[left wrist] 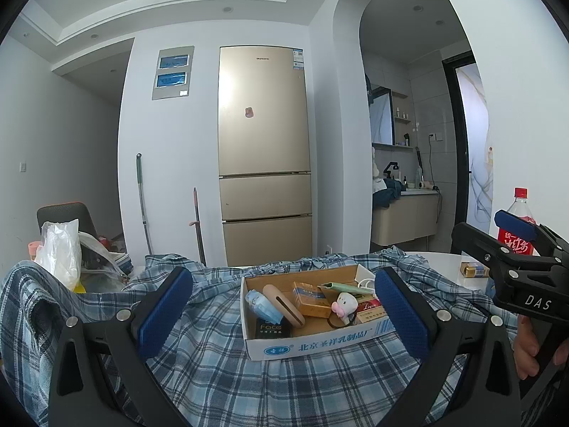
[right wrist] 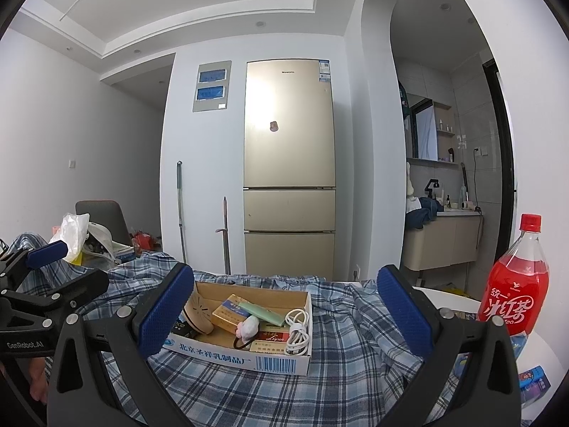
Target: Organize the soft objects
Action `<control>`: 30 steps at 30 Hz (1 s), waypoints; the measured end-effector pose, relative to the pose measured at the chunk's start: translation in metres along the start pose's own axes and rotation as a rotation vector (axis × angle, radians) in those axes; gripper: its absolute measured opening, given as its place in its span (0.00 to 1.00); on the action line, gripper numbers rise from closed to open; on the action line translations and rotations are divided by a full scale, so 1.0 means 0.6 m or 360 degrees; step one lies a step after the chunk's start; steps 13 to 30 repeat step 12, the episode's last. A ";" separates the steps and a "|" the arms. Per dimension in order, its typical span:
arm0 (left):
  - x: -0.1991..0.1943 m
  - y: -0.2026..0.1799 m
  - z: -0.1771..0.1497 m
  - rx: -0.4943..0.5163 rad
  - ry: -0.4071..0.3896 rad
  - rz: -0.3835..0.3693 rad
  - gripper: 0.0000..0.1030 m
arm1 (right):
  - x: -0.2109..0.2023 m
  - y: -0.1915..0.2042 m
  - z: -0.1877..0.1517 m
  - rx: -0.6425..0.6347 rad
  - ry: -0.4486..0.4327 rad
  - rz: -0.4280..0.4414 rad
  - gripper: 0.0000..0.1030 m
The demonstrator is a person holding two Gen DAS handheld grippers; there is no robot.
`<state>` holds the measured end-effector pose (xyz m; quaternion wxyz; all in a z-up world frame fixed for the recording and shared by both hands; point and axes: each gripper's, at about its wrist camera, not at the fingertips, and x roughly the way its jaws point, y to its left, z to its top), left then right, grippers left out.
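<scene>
Plaid cloth (left wrist: 213, 356) is spread rumpled under a cardboard box (left wrist: 313, 341) while both the left gripper (left wrist: 284, 313) and right gripper (right wrist: 284, 316) are held wide open, empty; whether tidying is starting or finished cannot be judged.

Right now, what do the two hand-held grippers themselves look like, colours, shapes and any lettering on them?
Both are alike: the left hand-held gripper and the right hand-held gripper have black angular frames with silver screws, and two long fingers faced with blue, finely textured pads. White lettering shows on the bodies: "DAS" on the right one, "GenRobot.AI" on the left one. No cables or sleeves are visible.
</scene>
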<state>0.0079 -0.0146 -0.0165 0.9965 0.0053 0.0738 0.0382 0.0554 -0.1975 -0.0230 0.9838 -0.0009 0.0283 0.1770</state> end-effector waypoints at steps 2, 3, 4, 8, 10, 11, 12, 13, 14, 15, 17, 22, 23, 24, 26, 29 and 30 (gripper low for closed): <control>0.000 0.000 0.000 0.0001 0.0002 0.0001 1.00 | 0.001 0.000 0.000 0.0000 -0.0001 0.0000 1.00; 0.000 0.000 0.000 0.0001 0.0001 0.0001 1.00 | 0.000 -0.001 0.000 0.0001 -0.0004 0.0000 1.00; 0.001 0.000 0.000 0.0000 0.0001 0.0001 1.00 | 0.001 -0.002 -0.002 0.0001 -0.0006 0.0000 1.00; 0.001 0.000 0.000 0.0001 0.0001 0.0001 1.00 | 0.001 -0.002 -0.003 0.0001 -0.0005 -0.0001 1.00; 0.001 0.000 0.000 0.0001 0.0001 0.0000 1.00 | 0.001 -0.002 -0.002 0.0001 -0.0006 0.0000 1.00; 0.001 0.000 0.000 0.0001 0.0001 0.0000 1.00 | 0.001 -0.002 -0.002 0.0001 -0.0007 0.0000 1.00; 0.000 0.000 0.000 0.0001 0.0001 0.0000 1.00 | 0.001 -0.003 -0.002 0.0001 -0.0006 0.0000 1.00; 0.000 0.000 0.000 0.0001 0.0001 0.0000 1.00 | 0.001 -0.003 -0.002 0.0001 -0.0006 0.0000 1.00; 0.000 0.000 0.000 0.0001 0.0001 0.0000 1.00 | 0.001 -0.003 -0.002 0.0001 -0.0006 0.0000 1.00; 0.000 0.000 0.000 0.0001 0.0001 0.0000 1.00 | 0.001 -0.003 -0.002 0.0001 -0.0006 0.0000 1.00; 0.000 0.000 0.000 0.0001 0.0001 0.0000 1.00 | 0.001 -0.003 -0.002 0.0001 -0.0006 0.0000 1.00; 0.000 0.000 0.000 0.0001 0.0001 0.0000 1.00 | 0.001 -0.003 -0.002 0.0001 -0.0006 0.0000 1.00; 0.000 0.000 0.000 0.0001 0.0001 0.0000 1.00 | 0.001 -0.003 -0.002 0.0001 -0.0006 0.0000 1.00; 0.000 0.000 0.000 0.0001 0.0001 0.0000 1.00 | 0.001 -0.003 -0.002 0.0001 -0.0006 0.0000 1.00; 0.000 0.000 0.000 0.0001 0.0001 0.0000 1.00 | 0.001 -0.003 -0.002 0.0001 -0.0006 0.0000 1.00; 0.000 0.000 0.000 0.0001 0.0001 0.0000 1.00 | 0.001 -0.003 -0.002 0.0001 -0.0006 0.0000 1.00; 0.000 0.000 0.000 0.0001 0.0001 0.0000 1.00 | 0.001 -0.003 -0.002 0.0001 -0.0006 0.0000 1.00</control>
